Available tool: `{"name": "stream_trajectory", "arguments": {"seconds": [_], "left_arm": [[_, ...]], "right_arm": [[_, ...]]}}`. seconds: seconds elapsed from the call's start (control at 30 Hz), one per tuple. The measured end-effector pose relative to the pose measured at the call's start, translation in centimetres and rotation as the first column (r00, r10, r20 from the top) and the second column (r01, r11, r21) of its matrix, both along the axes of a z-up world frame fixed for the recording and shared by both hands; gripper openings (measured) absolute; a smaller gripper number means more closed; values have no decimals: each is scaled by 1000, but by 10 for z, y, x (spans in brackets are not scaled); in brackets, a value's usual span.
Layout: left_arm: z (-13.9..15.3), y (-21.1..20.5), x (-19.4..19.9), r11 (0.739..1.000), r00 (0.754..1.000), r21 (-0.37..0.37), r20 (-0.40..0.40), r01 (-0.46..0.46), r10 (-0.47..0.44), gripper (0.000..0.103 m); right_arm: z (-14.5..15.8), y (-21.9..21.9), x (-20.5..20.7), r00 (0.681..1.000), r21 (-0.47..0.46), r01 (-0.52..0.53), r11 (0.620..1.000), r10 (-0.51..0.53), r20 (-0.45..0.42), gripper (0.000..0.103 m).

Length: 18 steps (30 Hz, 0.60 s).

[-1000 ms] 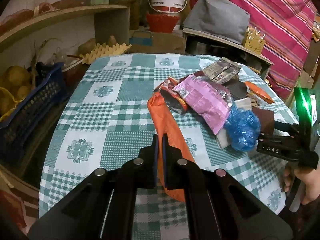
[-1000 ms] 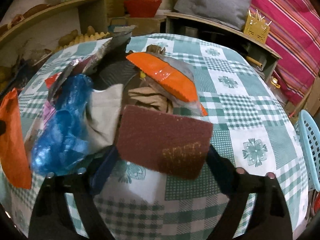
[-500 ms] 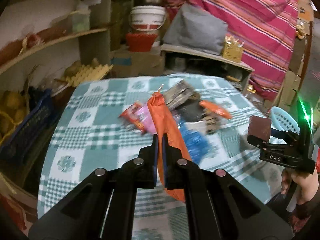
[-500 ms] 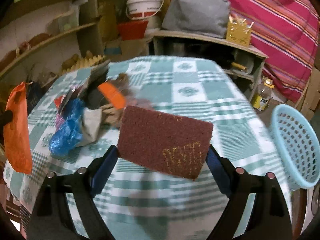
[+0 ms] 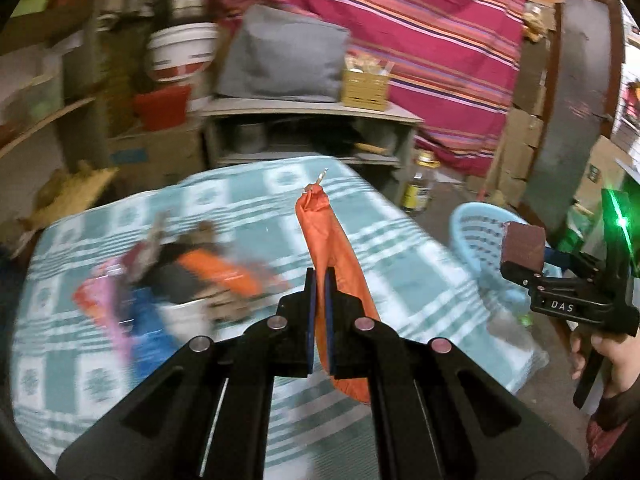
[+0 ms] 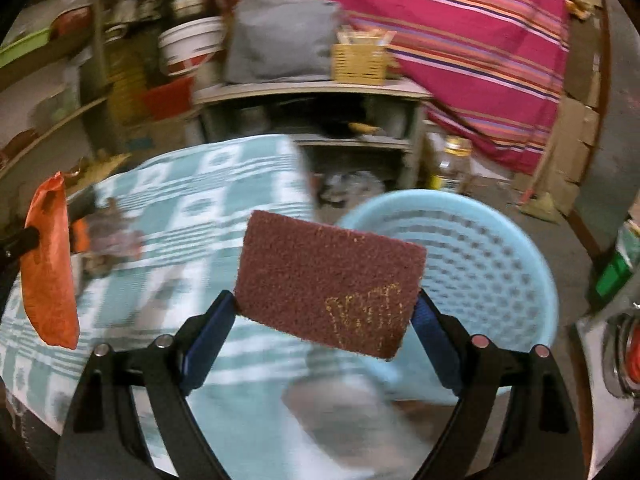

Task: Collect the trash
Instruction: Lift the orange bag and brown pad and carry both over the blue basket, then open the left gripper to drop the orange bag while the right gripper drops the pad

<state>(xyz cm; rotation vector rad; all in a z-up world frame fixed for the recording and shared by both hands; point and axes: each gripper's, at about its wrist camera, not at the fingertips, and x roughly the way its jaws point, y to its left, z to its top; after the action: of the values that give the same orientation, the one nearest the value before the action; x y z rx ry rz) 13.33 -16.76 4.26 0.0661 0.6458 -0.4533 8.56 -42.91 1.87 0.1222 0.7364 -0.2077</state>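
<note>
1. Two grippers, both loaded. The left gripper (image 5: 319,280) has its jaws pinched together on an orange wrapper (image 5: 332,276), which sticks up past the fingertips and droops down below them.
2. The right gripper (image 6: 326,308) is spread wide but clamped on a maroon scouring pad (image 6: 328,280) — the blue pads (image 6: 208,328) press on both short ends, with the pad tilted.
3. Just beyond the scouring pad, ahead and to the right of that gripper, sits a light blue basket (image 6: 500,264) on the floor.
4. Off to the left gripper's front-left, the remaining trash pile (image 5: 180,284) lies on the checked tablecloth (image 5: 400,264) — blurry, so I can't tell the pieces apart.
</note>
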Motion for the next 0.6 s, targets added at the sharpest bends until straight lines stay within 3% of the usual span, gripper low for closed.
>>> {"name": "stream_trajectory", "arguments": {"seconds": [0.3,0.6], "left_arm": [[-10,-119,9,989,990,-41,-21,139,-140,2],[-21,-203,27,978,978,-27,-13,208,-209,2]], "right_arm": [[-3,-101,-16,993,-11,119,993,-119,-4,86],[-21,-142,-13,988,20,153,988,-152,-18,86]]}}
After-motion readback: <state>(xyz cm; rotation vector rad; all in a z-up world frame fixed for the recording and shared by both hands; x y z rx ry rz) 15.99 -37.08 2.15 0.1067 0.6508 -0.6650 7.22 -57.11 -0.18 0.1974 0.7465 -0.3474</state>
